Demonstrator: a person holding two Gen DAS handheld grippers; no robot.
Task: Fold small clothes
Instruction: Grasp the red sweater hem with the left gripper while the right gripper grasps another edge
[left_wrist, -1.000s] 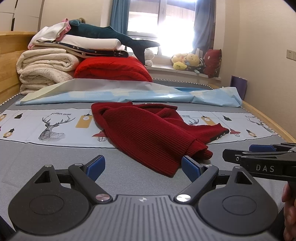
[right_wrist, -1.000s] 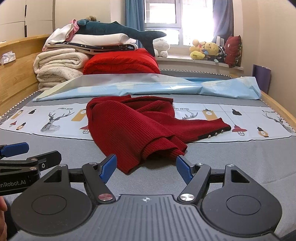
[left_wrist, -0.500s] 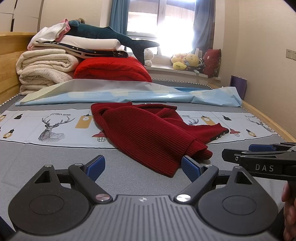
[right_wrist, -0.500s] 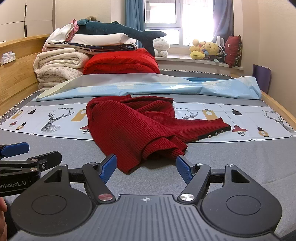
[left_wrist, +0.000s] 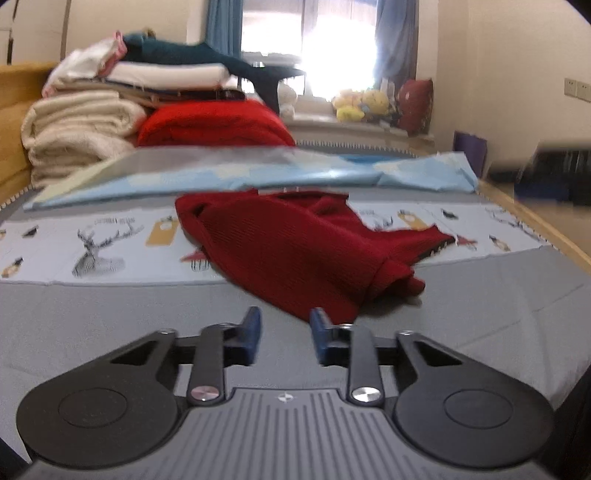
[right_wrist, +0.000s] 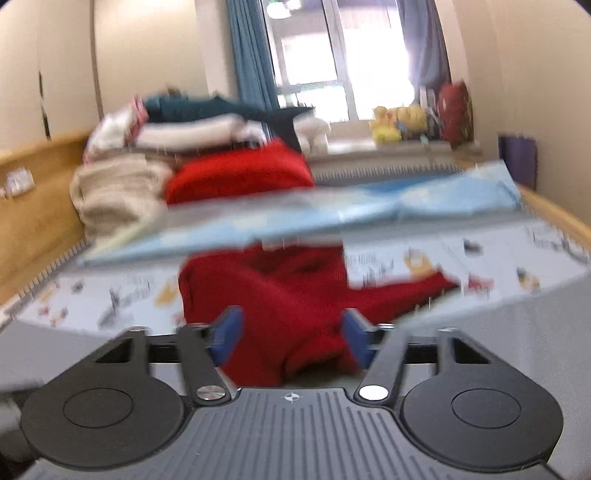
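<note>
A crumpled dark red knit sweater (left_wrist: 303, 243) lies on the bed's grey and printed cover, one sleeve stretched to the right. My left gripper (left_wrist: 285, 334) is low over the grey cover, just short of the sweater's near hem; its jaws are narrowed with a gap, holding nothing. My right gripper (right_wrist: 290, 336) is open and empty, its blue fingers on either side of the sweater's (right_wrist: 280, 291) near edge; this view is blurred. The right gripper also shows as a dark blur in the left wrist view (left_wrist: 550, 173), at the right edge.
A light blue sheet (left_wrist: 258, 170) lies across the bed behind the sweater. Folded blankets (left_wrist: 77, 133), a red duvet (left_wrist: 214, 122) and a plush shark (left_wrist: 207, 62) are stacked at the back left. Plush toys (left_wrist: 362, 105) sit on the windowsill. A wooden bed rail (left_wrist: 546, 229) runs along the right.
Both grippers have moved forward toward the sweater. The left jaws have narrowed. The right gripper has risen and advanced until its fingers flank the sweater's near edge.
</note>
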